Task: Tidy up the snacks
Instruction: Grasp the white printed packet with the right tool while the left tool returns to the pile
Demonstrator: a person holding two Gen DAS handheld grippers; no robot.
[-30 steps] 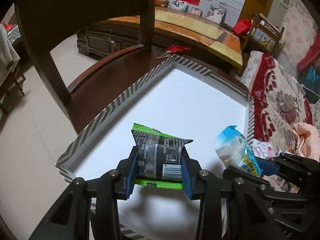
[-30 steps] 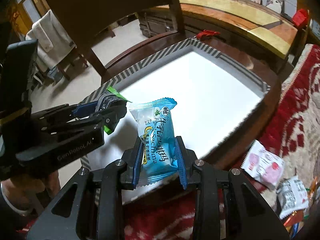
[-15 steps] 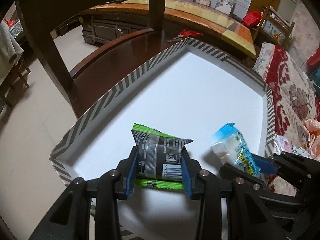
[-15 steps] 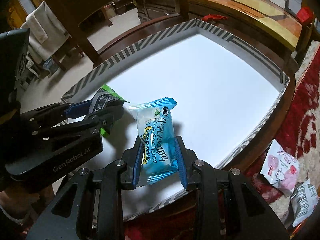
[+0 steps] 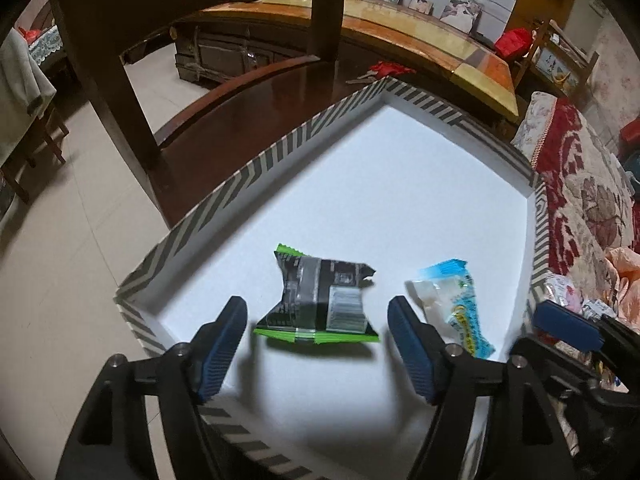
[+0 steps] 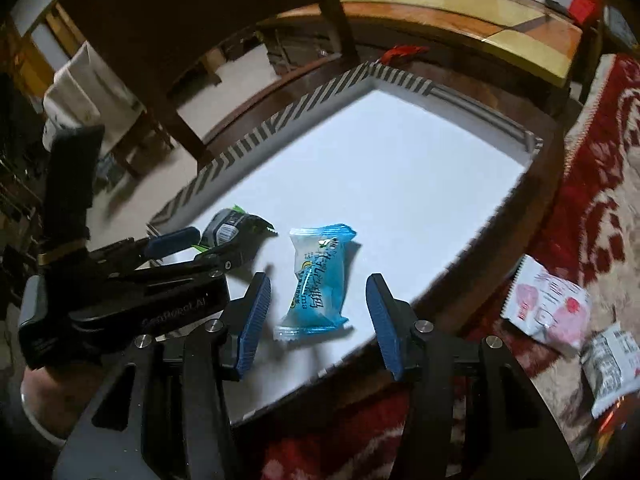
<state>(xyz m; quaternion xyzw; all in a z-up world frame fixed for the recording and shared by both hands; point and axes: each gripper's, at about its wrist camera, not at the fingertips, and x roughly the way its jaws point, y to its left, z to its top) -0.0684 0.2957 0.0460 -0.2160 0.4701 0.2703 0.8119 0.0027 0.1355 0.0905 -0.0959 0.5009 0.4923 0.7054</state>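
A black-and-green snack packet (image 5: 320,304) lies free between the blue pads of my left gripper (image 5: 316,344), whose jaws are opening and do not touch it. It rests in the near corner of the white tray (image 5: 392,200) with a striped rim. A blue snack packet (image 6: 318,284) lies on the tray between the pads of my right gripper (image 6: 316,316), whose jaws are also opening, clear of the wrapper. The blue snack packet (image 5: 456,304) appears right of the green one in the left wrist view. The black-and-green packet (image 6: 236,236) shows behind my left gripper (image 6: 192,248) in the right wrist view.
The tray sits on a dark wooden chair seat (image 5: 240,132); the chair back (image 5: 120,80) rises at the left. A red patterned cloth (image 6: 592,184) at the right holds a pink-and-white packet (image 6: 548,308) and a grey-and-white packet (image 6: 612,364). A long wooden cabinet (image 5: 400,32) stands behind.
Both grippers have opened and let go of their packets. The green packet and the blue packet now lie on the white tray between the spread pads.
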